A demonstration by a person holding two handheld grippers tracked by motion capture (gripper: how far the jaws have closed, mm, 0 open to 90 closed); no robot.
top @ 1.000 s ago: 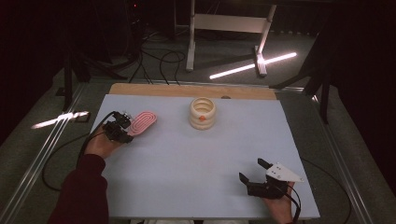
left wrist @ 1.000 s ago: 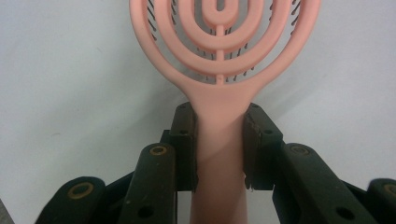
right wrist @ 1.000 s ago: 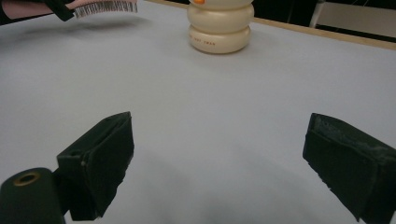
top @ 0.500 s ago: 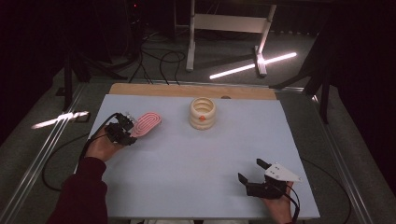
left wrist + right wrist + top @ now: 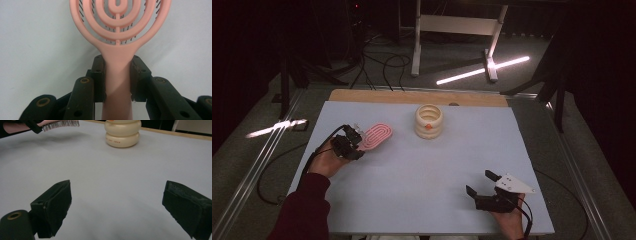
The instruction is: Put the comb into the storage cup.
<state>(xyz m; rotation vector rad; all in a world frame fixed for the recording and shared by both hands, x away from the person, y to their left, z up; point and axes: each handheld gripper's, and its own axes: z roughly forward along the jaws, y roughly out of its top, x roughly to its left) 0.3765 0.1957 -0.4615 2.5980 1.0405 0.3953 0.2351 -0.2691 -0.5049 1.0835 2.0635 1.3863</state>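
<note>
The left gripper (image 5: pixel 353 141) has its jaws clamped on the handle of a pink hairbrush (image 5: pixel 377 136), one pad on each flat side of the handle (image 5: pixel 117 82), just below where it widens into the head. In the right gripper view the brush (image 5: pixel 58 124) hangs clear of the desk (image 5: pixel 422 175) with its bristles pointing down and a soft shadow under it, so it is carried, not resting. It sits over the left part of the desk, well apart from the cream ringed jar (image 5: pixel 429 120) that stands upright near the far edge.

The brush looks like moulded plastic: light, stiff in the handle, and open in the head, which is a set of concentric loops (image 5: pixel 117 15) with dark bristles behind them. Those loops would likely flex or snag if squeezed (and the bristles give nothing firm to press on), so the handle is the sensible place to hold, and that is where the grip is. The plastic looks smooth, so I would expect it to pivot between the pads if swung quickly, since the head overhangs the grip; a hold close to the head, as here, keeps that swing small.

The right gripper (image 5: pixel 484 184) rests near the front right of the desk, its jaws spread wide with nothing between them.
</note>
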